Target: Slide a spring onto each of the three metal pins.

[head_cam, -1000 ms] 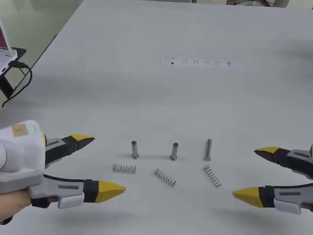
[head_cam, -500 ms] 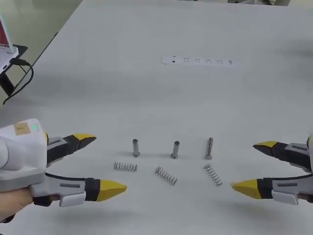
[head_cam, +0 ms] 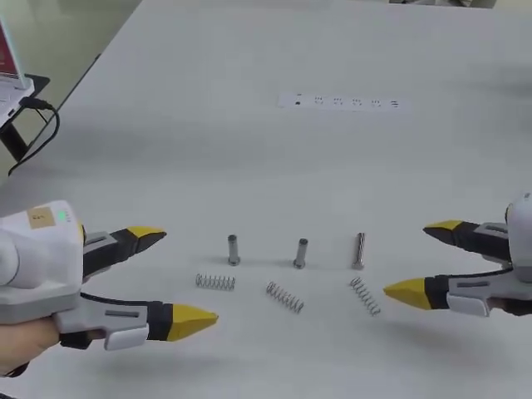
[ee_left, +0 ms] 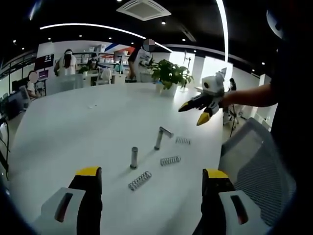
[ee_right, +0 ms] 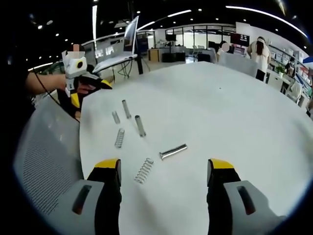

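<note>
Surroundings: a white table (head_cam: 249, 166) carries the work; a power strip (head_cam: 345, 102) lies far across it, well apart from the parts; a laptop (head_cam: 7, 73) and a black cable (head_cam: 37, 125) sit at the far left edge; the left gripper view shows a grey mesh chair (ee_left: 254, 161) at the table's near side, a potted plant (ee_left: 168, 74) at its far end, and people standing in the room behind.
In the way: bare tabletop lies between each gripper and the parts.
Pins: three, in a row across the table; left pin (head_cam: 233, 248) and middle pin (head_cam: 301, 253) stand upright; right pin (head_cam: 359, 249) looks longer, and in the right gripper view it seems to lie on its side.
Springs: three, each loose on the table just in front of a pin, none on a pin; left spring (head_cam: 215, 283); middle spring (head_cam: 284, 296); right spring (head_cam: 364, 296).
Left gripper (head_cam: 187, 276): jaws spread wide, gripping nothing; it hovers near the left spring, apart from it.
Right gripper (head_cam: 408, 259): jaws spread wide, gripping nothing; its nearer tip is just beside the right spring, not touching.
</note>
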Available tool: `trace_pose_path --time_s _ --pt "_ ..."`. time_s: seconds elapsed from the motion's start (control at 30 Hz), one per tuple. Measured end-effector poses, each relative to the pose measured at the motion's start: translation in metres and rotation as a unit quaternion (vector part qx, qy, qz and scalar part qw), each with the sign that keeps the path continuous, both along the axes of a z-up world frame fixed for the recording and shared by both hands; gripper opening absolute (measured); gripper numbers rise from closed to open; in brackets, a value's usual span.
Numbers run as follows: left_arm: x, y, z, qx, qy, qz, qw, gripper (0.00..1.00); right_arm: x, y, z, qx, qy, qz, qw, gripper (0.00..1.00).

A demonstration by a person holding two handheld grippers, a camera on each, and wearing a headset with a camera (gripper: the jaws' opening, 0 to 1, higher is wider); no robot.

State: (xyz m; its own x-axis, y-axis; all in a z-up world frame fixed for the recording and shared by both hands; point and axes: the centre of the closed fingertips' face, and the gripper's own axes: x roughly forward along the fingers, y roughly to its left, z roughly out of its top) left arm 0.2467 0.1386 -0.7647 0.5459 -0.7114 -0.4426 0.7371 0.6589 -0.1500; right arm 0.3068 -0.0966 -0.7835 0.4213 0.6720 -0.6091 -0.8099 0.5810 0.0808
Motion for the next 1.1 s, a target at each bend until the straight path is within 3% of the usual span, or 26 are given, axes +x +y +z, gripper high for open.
trace_pose_path --time_s 0.23,0.47,0.8,1.1 --pt "0.000 0.000 -0.001 -0.001 0.001 0.001 1.0000 0.81 0.016 0.004 -0.003 -0.005 0.027 -0.027 0.9993 0.64" --pt "0.000 0.000 -0.001 -0.002 0.002 0.002 1.0000 0.81 0.029 0.012 -0.004 0.007 0.052 -0.052 0.9973 0.56" --pt "0.000 0.004 -0.001 -0.002 0.001 0.007 1.0000 0.80 0.035 0.017 -0.008 0.013 0.072 -0.065 0.9952 0.52" --pt "0.000 0.003 -0.001 -0.003 0.002 0.005 1.0000 0.79 0.044 0.017 -0.015 0.013 0.109 -0.105 0.9884 0.41"
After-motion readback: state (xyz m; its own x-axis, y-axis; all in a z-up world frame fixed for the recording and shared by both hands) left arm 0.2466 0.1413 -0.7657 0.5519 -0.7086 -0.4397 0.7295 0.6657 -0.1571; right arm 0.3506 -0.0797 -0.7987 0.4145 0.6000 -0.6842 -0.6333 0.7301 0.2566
